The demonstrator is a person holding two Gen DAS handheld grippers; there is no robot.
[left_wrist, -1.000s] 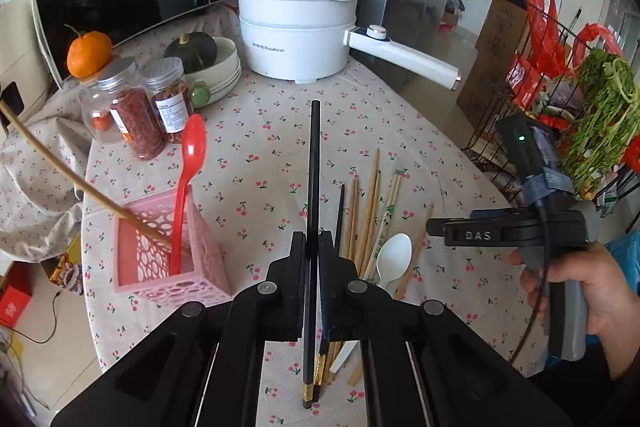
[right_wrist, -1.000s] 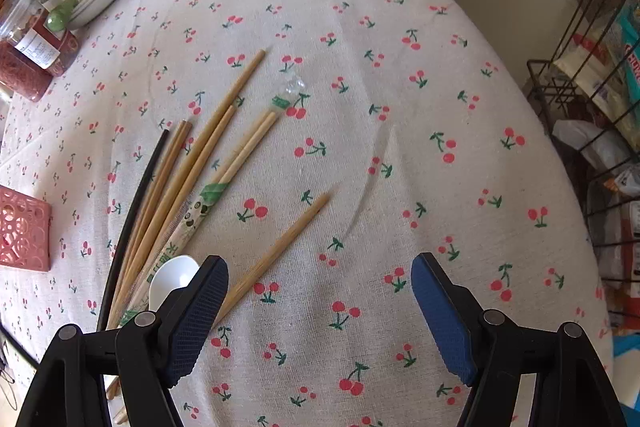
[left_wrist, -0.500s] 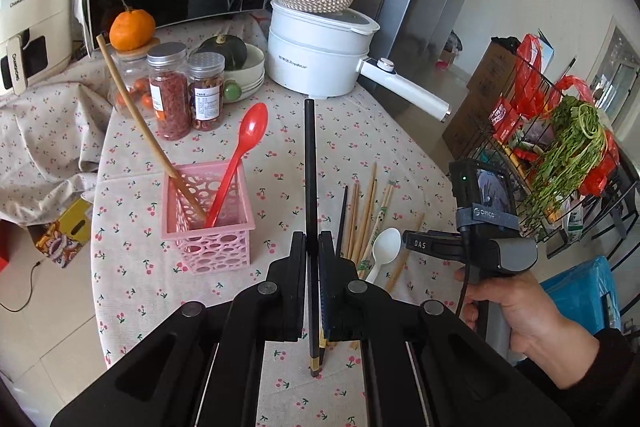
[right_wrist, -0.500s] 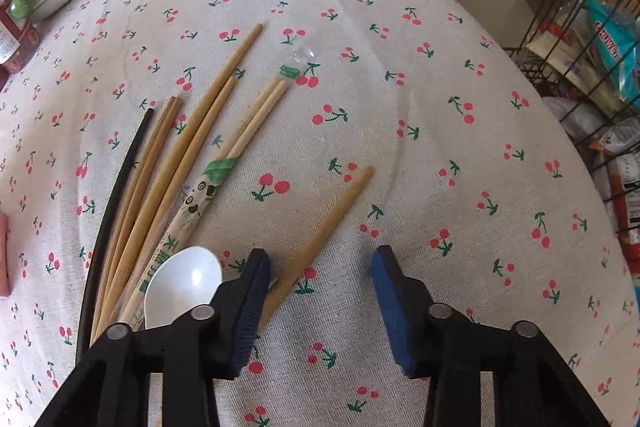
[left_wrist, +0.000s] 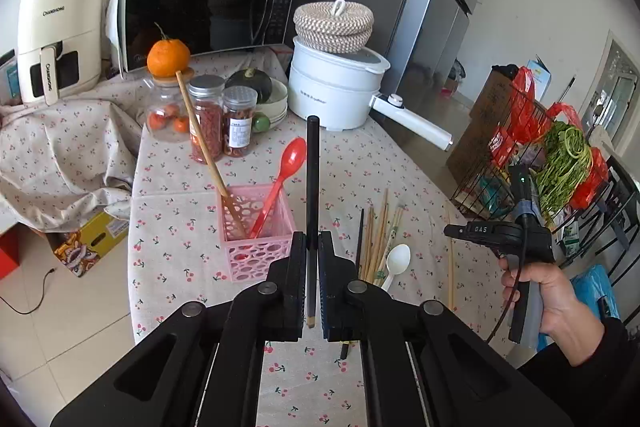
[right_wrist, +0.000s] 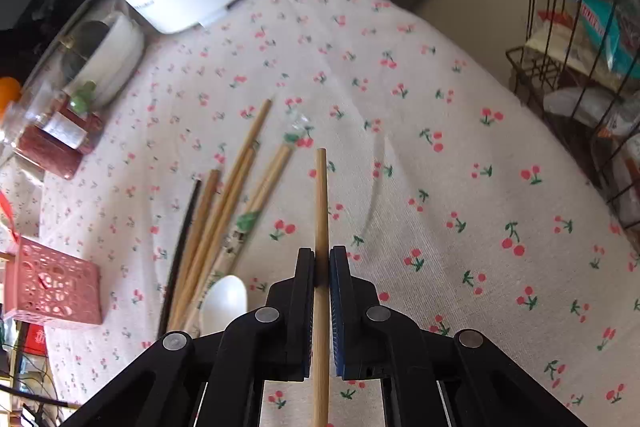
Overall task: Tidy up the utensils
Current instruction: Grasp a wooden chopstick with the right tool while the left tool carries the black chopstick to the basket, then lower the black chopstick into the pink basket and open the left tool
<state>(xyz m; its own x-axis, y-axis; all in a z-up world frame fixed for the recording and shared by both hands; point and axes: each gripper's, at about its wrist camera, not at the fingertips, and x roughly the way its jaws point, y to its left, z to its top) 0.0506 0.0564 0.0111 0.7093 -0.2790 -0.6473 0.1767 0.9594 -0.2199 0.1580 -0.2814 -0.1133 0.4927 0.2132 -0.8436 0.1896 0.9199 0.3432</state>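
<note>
- My left hand-held gripper (left_wrist: 312, 259) is clamped on a black chopstick (left_wrist: 312, 183), which runs straight ahead between the pads, in line with the fingers, its far tip pointing toward the back edge of the desk (left_wrist: 180, 211).
- The pink basket (left_wrist: 256, 227) stands just left of that chopstick and a little below its front half, near the left edge of the desk. A red spoon (left_wrist: 280, 179) and a long wooden chopstick (left_wrist: 204, 143) already lean in it.
- My right hand-held gripper (right_wrist: 321, 267) is closed on a wooden chopstick (right_wrist: 321, 211), also held lengthwise along the fingers, tip forward and clear of the cloth as far as I can judge.
- From the right wrist view the basket (right_wrist: 52, 287) lies well off to the left, past the loose bundle of chopsticks (right_wrist: 216, 223) and the white spoon (right_wrist: 224, 301) that lie on the desk between us.
- So the left side is much the nearer to the basket. I judge that my black chopstick goes in first: a short shift left, then tip the far end down into the opening.
- The right one has to cross over the bundle and would need turning from lengthwise-forward to nose-down before it drops in.
- The risk I see is the two leaning pieces in the basket crowding the opening.
</note>
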